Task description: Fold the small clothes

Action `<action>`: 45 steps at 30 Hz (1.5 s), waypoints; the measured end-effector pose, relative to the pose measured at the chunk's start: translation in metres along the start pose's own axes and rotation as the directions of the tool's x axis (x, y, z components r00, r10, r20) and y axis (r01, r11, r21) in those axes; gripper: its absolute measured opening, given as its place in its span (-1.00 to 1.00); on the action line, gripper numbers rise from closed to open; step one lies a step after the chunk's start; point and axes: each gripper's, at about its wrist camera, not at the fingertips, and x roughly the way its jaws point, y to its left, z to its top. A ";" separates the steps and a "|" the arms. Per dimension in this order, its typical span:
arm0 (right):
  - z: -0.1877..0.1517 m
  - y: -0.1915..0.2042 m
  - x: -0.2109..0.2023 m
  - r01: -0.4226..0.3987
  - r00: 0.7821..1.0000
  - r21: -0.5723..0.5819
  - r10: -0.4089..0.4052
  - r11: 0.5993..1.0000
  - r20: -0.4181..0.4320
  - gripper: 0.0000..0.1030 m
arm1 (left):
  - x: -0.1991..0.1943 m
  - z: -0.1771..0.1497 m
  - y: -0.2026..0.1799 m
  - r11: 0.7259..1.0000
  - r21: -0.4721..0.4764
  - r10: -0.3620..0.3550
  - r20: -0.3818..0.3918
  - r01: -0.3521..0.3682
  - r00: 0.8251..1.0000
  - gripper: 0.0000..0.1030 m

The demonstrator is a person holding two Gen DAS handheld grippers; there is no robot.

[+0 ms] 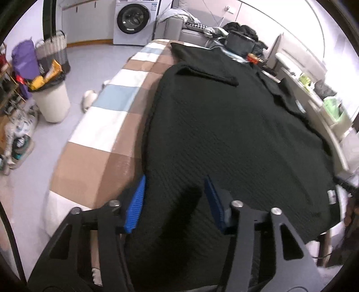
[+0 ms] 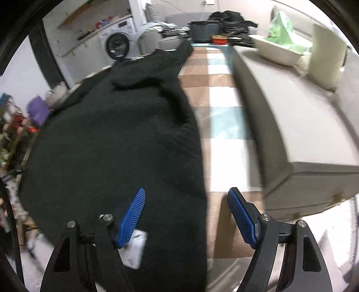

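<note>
A black knit garment (image 1: 224, 134) lies spread flat on a checked brown, white and blue cloth (image 1: 112, 107). My left gripper (image 1: 174, 182) is open over the garment's near left edge, its blue pads (image 1: 136, 204) apart with fabric between them. In the right wrist view the same garment (image 2: 112, 139) fills the left half, with a white label (image 2: 135, 251) at its near hem. My right gripper (image 2: 186, 193) is open and straddles the garment's right edge, left pad (image 2: 132, 215) over the fabric, right pad over the checked cloth (image 2: 224, 143).
A grey sofa (image 2: 303, 125) runs along the right with a white tub (image 2: 276, 50) on it. A washing machine (image 1: 134, 20), a white bin (image 1: 52, 101) and baskets stand on the floor to the left. A dark pot (image 2: 204, 29) sits at the far end.
</note>
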 end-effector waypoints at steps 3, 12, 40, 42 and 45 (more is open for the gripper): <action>0.000 0.006 -0.003 -0.116 0.993 -0.003 0.116 0.993 0.005 0.52 | 0.000 -0.001 0.000 1.000 -0.014 -0.017 0.002 0.017 1.000 -0.10; 0.001 0.012 -0.001 -0.019 1.000 -0.048 0.019 0.999 -0.002 0.44 | 0.003 0.001 -0.009 0.992 0.046 0.114 0.007 -0.114 0.993 -0.09; 0.033 0.034 -0.047 -0.189 0.907 -0.082 0.205 0.979 0.367 -0.87 | -0.043 0.054 -0.008 0.998 0.019 -0.056 0.258 0.053 0.965 -0.91; 0.038 0.029 -0.047 -0.176 0.904 -0.060 0.186 0.982 0.385 -0.87 | -0.043 0.058 -0.003 0.999 0.006 -0.054 0.262 0.054 0.963 -0.91; 0.040 0.019 -0.052 -0.186 0.893 -0.012 0.174 0.982 0.414 -0.87 | -0.044 0.066 -0.001 0.998 -0.007 -0.053 0.269 0.057 0.962 -0.91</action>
